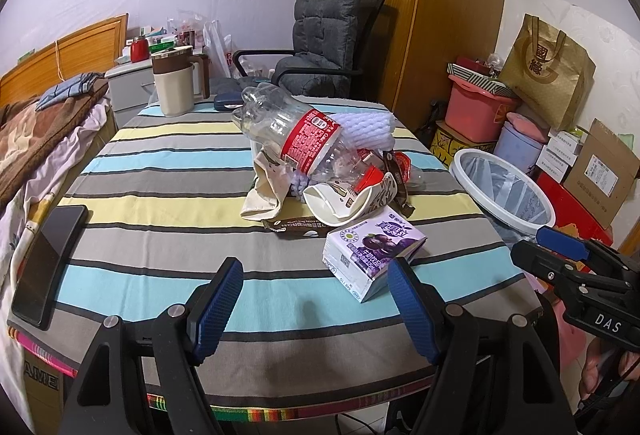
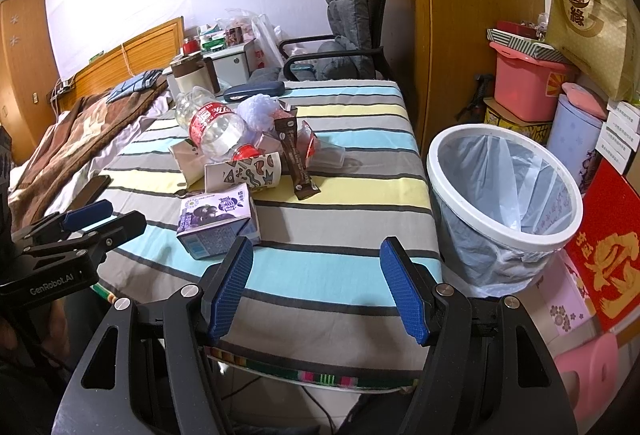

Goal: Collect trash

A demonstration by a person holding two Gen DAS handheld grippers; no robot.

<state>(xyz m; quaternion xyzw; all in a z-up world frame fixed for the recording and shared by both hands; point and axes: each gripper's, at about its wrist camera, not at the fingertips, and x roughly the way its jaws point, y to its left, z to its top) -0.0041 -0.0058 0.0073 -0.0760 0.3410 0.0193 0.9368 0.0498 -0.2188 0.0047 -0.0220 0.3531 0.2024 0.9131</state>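
Spreading across most of both views: a table (image 1: 168,171) under a striped cloth in grey, blue and yellow. Standing just off its right edge, on the floor: a white-rimmed trash bin (image 2: 505,231) lined with a clear bag, looking empty. Lying heaped at mid-table: a crushed clear plastic bottle (image 1: 296,139) with a red label, resting over a white foam net (image 1: 370,129), a flattened paper cup (image 1: 352,201) and a brown wrapper (image 2: 298,165). Sitting nearest the front edge, just beside the heap: a purple drink carton (image 1: 370,255). Lying at the left edge, well apart: a dark phone (image 1: 50,259). Hovering over the near edge, spread wide and gripping nothing: left gripper (image 1: 316,309). Likewise gaping empty, between carton and bin: right gripper (image 2: 316,289).
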